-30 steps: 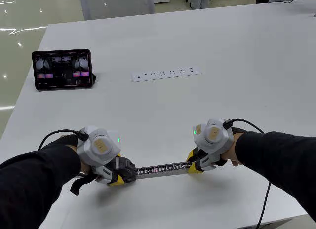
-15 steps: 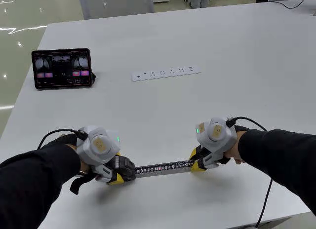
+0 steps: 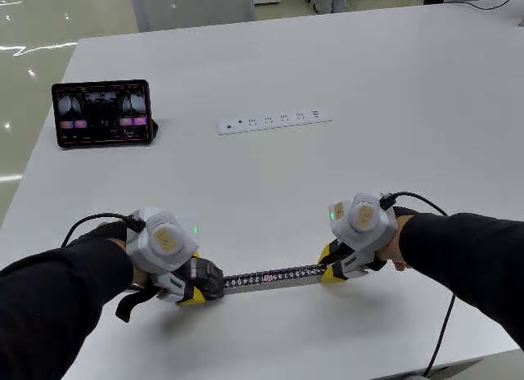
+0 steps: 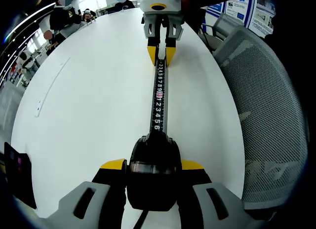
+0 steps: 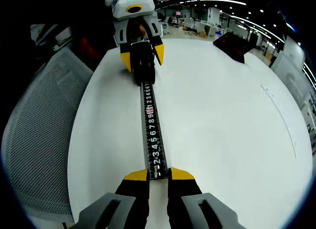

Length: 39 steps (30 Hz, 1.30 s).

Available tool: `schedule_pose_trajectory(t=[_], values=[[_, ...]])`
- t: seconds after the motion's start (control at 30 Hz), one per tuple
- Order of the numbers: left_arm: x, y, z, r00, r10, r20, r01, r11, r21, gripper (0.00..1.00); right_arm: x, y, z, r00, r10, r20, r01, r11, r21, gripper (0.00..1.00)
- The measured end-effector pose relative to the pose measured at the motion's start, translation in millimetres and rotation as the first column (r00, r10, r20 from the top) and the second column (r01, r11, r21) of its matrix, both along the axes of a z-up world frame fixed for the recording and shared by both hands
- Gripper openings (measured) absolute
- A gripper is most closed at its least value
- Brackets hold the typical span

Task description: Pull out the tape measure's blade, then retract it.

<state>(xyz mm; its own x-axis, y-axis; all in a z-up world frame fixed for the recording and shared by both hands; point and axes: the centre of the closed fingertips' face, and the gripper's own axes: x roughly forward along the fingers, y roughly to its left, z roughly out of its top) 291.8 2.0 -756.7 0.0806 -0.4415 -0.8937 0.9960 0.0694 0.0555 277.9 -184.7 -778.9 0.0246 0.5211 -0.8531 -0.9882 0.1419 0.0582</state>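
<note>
In the head view, my left gripper (image 3: 190, 291) is clenched around the black tape measure (image 3: 206, 278) close to the near edge of the table (image 3: 393, 110), left of the middle. Its blade (image 3: 274, 277) is drawn out to the right, running low along that near edge. My right gripper (image 3: 332, 271) is pinched shut on the blade's end. I cannot tell whether the blade touches the tabletop. A tablet (image 3: 102, 112) with a lit screen stands propped near the left edge. A power strip (image 3: 274, 120) lies flat in the middle of the table, well apart from both grippers.

In the left gripper view, the tape measure sits between my two yellow-tipped jaws, gripped on both sides. The blade runs straight ahead, numbers up, to the right gripper, whose jaws meet on the tip. A mesh chair (image 4: 266, 115) stands just past the table's edge.

In the right gripper view, my jaws are closed on the blade's end. The numbered strip leads away to the tape measure, which is held in the left gripper beside the table's edge.
</note>
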Motion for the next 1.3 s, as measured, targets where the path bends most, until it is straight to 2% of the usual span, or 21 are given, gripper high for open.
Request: schedule_pose_trajectory(t=[1.3], values=[[0.3,-0.4,-0.4,1.000,0.002,0.003,-0.002,1.000,0.000,0.35,1.7,-23.6,0.1,1.000,-0.017,-0.003,0.017,1.000,-0.022,0.09]])
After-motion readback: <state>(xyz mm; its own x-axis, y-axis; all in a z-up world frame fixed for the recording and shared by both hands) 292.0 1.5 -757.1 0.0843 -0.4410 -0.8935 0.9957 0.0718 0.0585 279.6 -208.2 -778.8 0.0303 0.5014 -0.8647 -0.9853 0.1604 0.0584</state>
